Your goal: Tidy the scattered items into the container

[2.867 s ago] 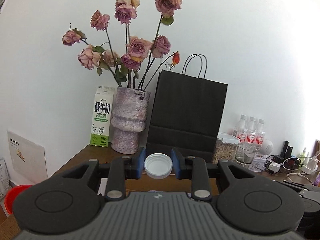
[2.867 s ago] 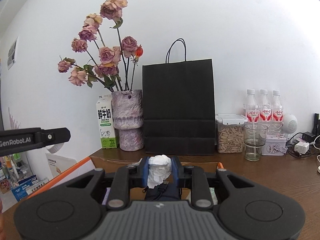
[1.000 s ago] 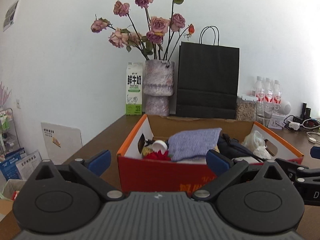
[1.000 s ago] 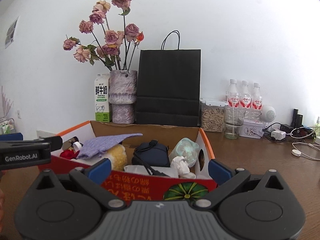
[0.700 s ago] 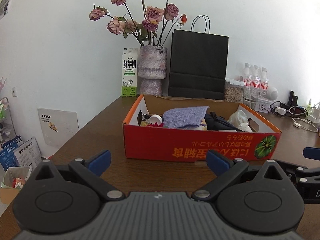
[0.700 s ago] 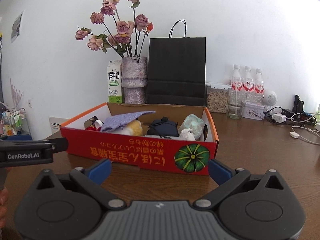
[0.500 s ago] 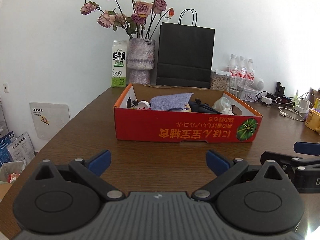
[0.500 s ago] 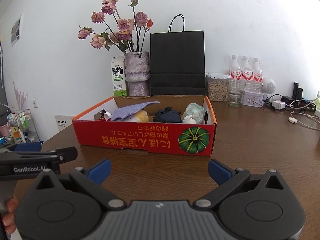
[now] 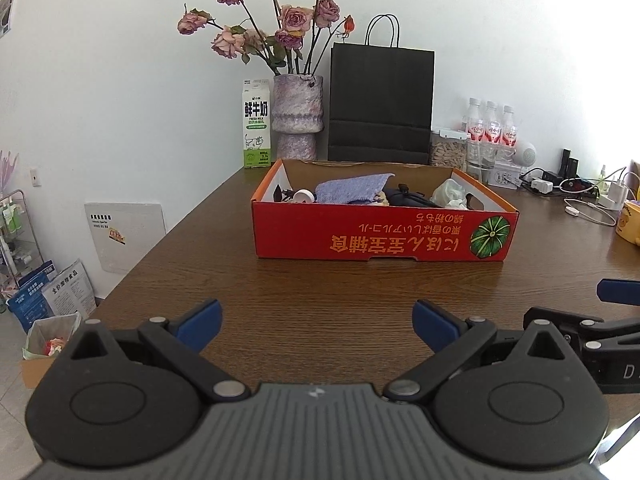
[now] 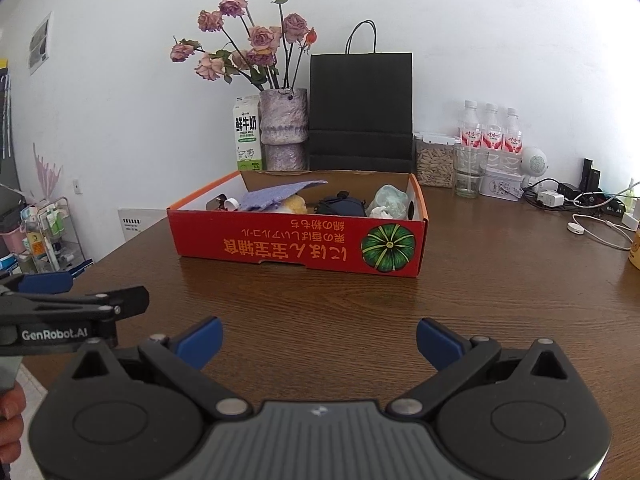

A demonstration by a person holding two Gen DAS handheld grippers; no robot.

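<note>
Left wrist view, red cardboard box [image 9: 384,236] packed with items, both grippers [image 9: 316,320] [image 10: 319,338] spread wide, empty.

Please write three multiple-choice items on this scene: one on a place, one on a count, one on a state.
1. Where is the purple cloth?
A. on the bare table
B. inside the red box
C. in the black paper bag

2. How many water bottles stand by the wall?
A. two
B. three
C. five

3. How is the right gripper?
A. open, empty
B. shut on a cap
C. shut on tissue

Answers:
1. B, it lies over the box's contents.
2. B, three caps show.
3. A, its fingers stand wide apart with only table between.
</note>
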